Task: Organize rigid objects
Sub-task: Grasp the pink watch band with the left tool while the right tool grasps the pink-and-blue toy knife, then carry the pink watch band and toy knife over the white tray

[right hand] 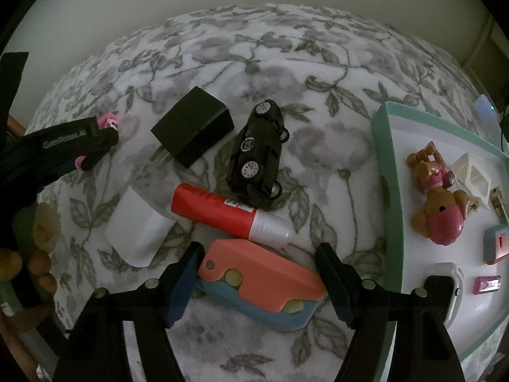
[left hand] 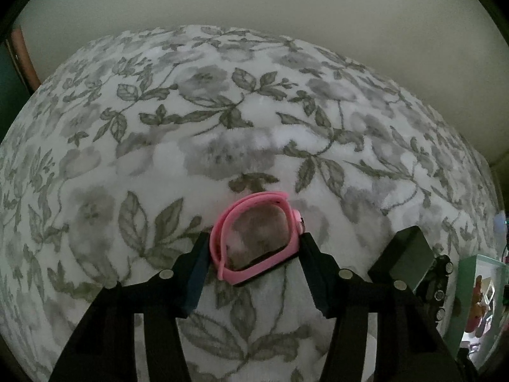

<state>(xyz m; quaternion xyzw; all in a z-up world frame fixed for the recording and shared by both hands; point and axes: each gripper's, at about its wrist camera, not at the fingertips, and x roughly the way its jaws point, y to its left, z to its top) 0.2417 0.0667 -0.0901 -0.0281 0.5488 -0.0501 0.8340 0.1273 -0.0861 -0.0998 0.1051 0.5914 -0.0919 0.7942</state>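
The left gripper (left hand: 254, 248) clamps a pink band (left hand: 254, 232) on the floral blanket (left hand: 191, 111). The right gripper (right hand: 259, 281) stands open around an orange-and-blue toy (right hand: 259, 286), pads apart from it. Beyond lies a red glue stick (right hand: 229, 215), its label unreadable.

**Rigid objects on a floral blanket and a teal-rimmed tray.**
A pink wristband (left hand: 254, 235), looped, stands on edge. Black charger (right hand: 194, 127), black toy car (right hand: 259, 152) on its side, white adapter (right hand: 138, 230), red glue stick (right hand: 229, 216) and orange-and-blue folding toy (right hand: 261, 289) lie close together on the blanket (right hand: 286, 63); a dog figure (right hand: 437, 203) lies on the tray (right hand: 389, 172).
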